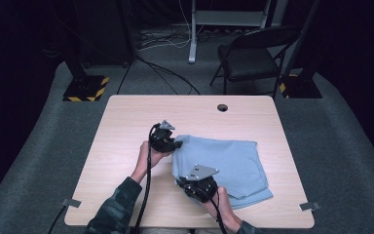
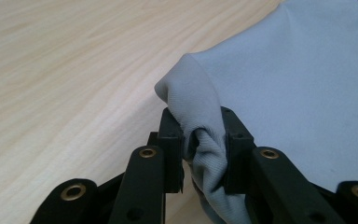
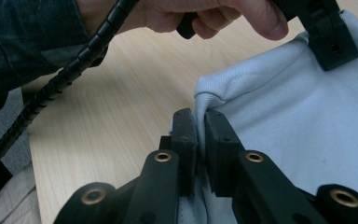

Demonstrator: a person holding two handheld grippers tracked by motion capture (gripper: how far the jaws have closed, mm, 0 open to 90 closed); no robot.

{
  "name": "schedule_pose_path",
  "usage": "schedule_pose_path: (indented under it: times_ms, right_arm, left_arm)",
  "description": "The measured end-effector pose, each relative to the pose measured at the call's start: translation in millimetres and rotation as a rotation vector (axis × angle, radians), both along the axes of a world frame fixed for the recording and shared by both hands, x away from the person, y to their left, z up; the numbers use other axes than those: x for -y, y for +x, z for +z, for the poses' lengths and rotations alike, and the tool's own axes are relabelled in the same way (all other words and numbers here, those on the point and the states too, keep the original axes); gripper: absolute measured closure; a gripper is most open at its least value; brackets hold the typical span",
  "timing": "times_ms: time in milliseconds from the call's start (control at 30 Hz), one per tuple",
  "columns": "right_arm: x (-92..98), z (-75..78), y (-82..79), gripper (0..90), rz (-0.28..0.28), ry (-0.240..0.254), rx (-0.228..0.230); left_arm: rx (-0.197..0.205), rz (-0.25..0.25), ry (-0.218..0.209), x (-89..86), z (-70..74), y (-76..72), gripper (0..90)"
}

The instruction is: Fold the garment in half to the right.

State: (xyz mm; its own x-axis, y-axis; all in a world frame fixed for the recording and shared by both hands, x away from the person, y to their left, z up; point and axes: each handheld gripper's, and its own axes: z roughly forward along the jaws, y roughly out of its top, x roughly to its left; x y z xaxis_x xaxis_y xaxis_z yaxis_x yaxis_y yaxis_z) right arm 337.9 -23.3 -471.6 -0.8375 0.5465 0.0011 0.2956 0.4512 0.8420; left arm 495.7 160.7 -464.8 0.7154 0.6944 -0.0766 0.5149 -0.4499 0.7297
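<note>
Your right gripper (image 1: 181,181) nearest you, jaws pinching thin edge of cloth (image 1: 224,163) at near-left corner. Left gripper (image 1: 177,144) farther up, clamped on bunched fold at far-left corner. Cloth sits right of centre on table (image 1: 126,126), folded. Chair (image 1: 253,56) way behind.

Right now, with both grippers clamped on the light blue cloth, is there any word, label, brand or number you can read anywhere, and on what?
None: no readable text.
Light blue folded cloth: plain, no tag or print.
Pale wooden table: bare grain.
Left gripper and right gripper: black jaws, no markings.
Yellow and black striped stand bases: hazard stripes, no lettering.
</note>
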Motion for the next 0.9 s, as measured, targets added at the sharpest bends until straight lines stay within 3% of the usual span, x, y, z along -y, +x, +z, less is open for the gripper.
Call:
schedule_pose_path:
  times_ms: [733, 800, 867, 900]
  right_arm:
    - [-37.9, 31.4, 0.1, 86.6, 0.069, 0.096, 0.071]
    - [-40.3, 34.4, 0.0, 89.0, 0.091, 0.107, 0.063]
    - [-43.8, 35.0, -2.4, 88.0, 0.094, 0.092, 0.080]
    - [-45.1, 33.4, -1.9, 87.3, 0.096, 0.080, 0.075]
  left_arm:
    - [0.055, 0.123, 0.110, -55.3, 42.2, -9.0, 73.9]
    - [0.076, 0.152, 0.142, -58.4, 45.3, -9.1, 74.5]
    - [0.058, 0.142, 0.133, -60.4, 45.9, -8.1, 75.1]
    - [0.055, 0.140, 0.149, -59.0, 44.8, -8.0, 75.2]
